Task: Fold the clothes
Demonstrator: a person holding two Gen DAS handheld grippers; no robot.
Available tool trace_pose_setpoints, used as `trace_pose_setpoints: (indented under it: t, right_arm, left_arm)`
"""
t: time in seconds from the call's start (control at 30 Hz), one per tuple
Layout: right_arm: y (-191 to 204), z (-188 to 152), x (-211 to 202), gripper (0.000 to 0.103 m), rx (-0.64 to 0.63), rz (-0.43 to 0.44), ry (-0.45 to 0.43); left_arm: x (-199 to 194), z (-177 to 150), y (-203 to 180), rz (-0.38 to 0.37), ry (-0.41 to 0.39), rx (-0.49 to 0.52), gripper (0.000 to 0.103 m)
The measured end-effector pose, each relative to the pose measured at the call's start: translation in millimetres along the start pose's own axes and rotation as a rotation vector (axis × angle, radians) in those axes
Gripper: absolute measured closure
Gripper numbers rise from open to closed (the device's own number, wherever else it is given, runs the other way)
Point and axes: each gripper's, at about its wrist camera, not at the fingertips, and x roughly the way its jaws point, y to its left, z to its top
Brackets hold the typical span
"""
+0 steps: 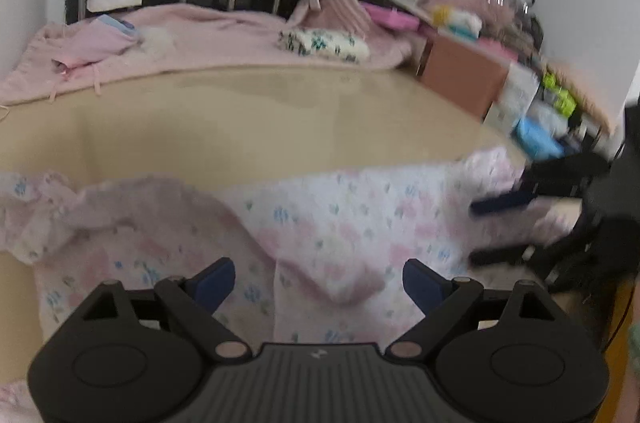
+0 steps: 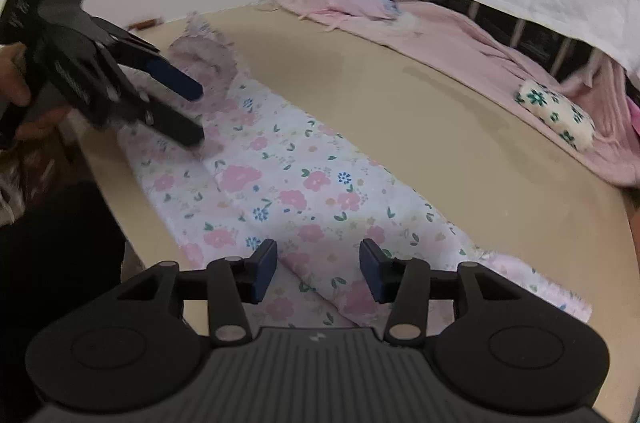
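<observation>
Both my grippers released: left gripper (image 1: 319, 283) and right gripper (image 2: 318, 271) hover over the floral garment (image 2: 304, 191), gripping nothing. Garment lies in a long strip on the beige surface (image 2: 400, 111) (pink clothes (image 2: 460, 35) piled at far edge).

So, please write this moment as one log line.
left gripper: open | right gripper: open | floral garment: flat on table, unheld
</observation>
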Motion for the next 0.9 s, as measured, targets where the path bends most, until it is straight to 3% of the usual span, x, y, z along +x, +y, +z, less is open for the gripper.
trace_pose_setpoints:
  t: [0.1,0.17,0.23,0.27,0.37,0.53,0.6,0.67,0.7,0.77,0.83,0.9]
  right_arm:
    - [-8,-5,4,0.057,-0.013,0.015,-0.012]
    - [-17,-3,5,0.084,0.018,0.044,-0.027]
    - [-28,7,3,0.097,0.044,0.034,-0.063]
    - [-33,14,2,0.098,0.055,0.023,-0.084]
    - [-64,42,15,0.098,0.124,-0.026,-0.104]
    - [-104,77,66,0.093,0.207,-0.221,-0.076]
    - [-109,81,64,0.081,0.219,-0.271,-0.091]
    - [-110,81,50,0.060,0.220,-0.293,-0.125]
    - [-110,79,34,0.059,0.224,-0.288,-0.156]
    - [-102,74,-1,0.059,0.225,-0.180,-0.198]
    - [-95,68,-18,0.059,0.232,0.036,-0.176]
    - [-87,57,-18,0.061,0.235,0.244,-0.116]
  left_arm:
    - [-5,-14,2,0.005,-0.047,0.035,0.012]
    - [-9,-22,2,0.000,-0.078,0.067,0.012]
    - [-10,-29,-4,0.010,-0.098,0.121,0.012]
    - [-10,-32,-7,0.017,-0.103,0.149,0.012]
    - [-11,-32,-9,0.035,-0.087,0.188,0.010]
    - [-9,-22,-9,0.049,-0.029,0.152,0.006]
    - [-12,-11,-3,-0.002,0.015,0.085,0.006]
    - [-17,4,7,-0.095,0.033,-0.008,0.006]
    - [-16,12,11,-0.141,0.043,-0.046,0.006]
    - [0,37,14,-0.232,0.068,-0.085,0.006]
    - [20,62,15,-0.312,0.098,-0.113,0.007]
    - [51,79,9,-0.278,0.148,-0.091,0.014]
